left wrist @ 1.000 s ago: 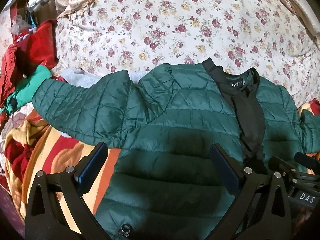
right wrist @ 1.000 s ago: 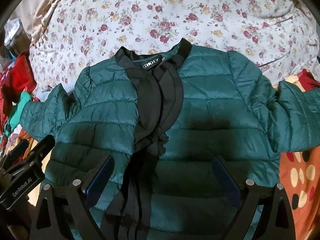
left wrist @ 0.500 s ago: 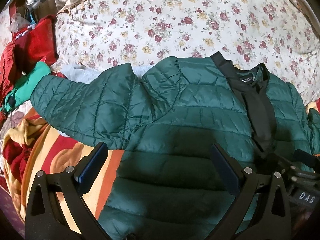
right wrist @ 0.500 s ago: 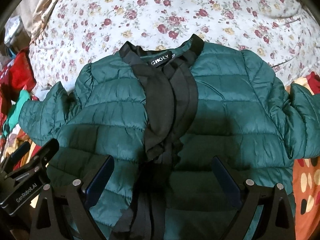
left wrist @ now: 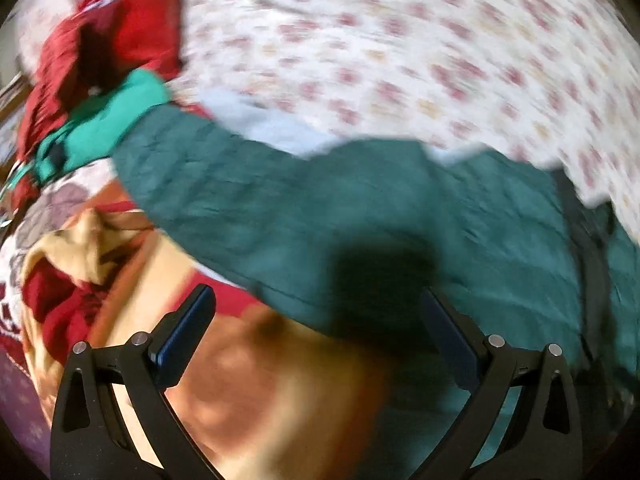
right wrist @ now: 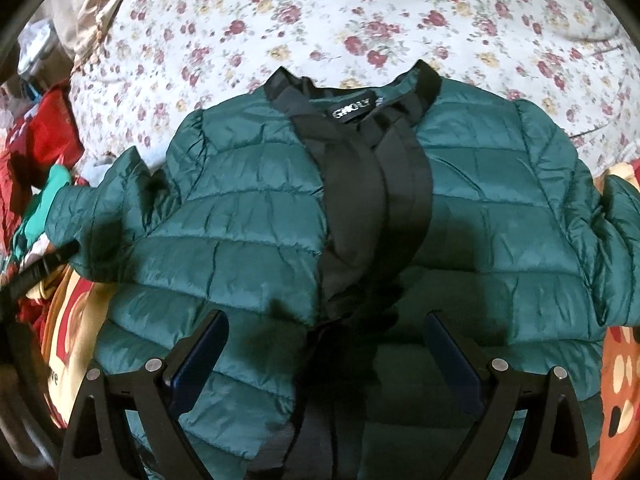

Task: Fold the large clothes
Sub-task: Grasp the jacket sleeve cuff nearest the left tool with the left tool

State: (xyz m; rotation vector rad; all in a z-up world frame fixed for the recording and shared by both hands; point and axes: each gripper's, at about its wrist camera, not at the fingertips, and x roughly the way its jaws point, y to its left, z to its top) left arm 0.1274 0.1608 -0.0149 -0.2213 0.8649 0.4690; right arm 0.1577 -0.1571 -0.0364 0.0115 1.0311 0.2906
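Jaws of the left gripper [left wrist: 318,334] stand spread wide with nothing between them. Its view is heavily blurred. Ahead of the jaws lies the green puffer jacket [left wrist: 360,216], its sleeve [left wrist: 192,168] stretching out to the far left; the sleeve's lower edge runs just past the left fingertip, while the right fingertip sits over the jacket's body. A dark shadow falls on the fabric between the fingertips. Under and behind the left finger [left wrist: 186,332] is an orange and red patterned blanket [left wrist: 248,392]. Beyond the jacket spreads the floral bedsheet [left wrist: 400,48], and far left of the jaws are a red garment [left wrist: 100,48] and a light green cloth [left wrist: 108,120].

Jaws of the right gripper [right wrist: 326,346] are likewise released, wide apart and holding nothing. In this sharp view the jacket [right wrist: 240,220] lies flat, front up, directly ahead of and beneath the jaws, collar away from them. Its black placket [right wrist: 376,200] runs down toward the gap between the fingertips. One sleeve reaches left, the other right. The bedsheet [right wrist: 360,12] lies past the collar.
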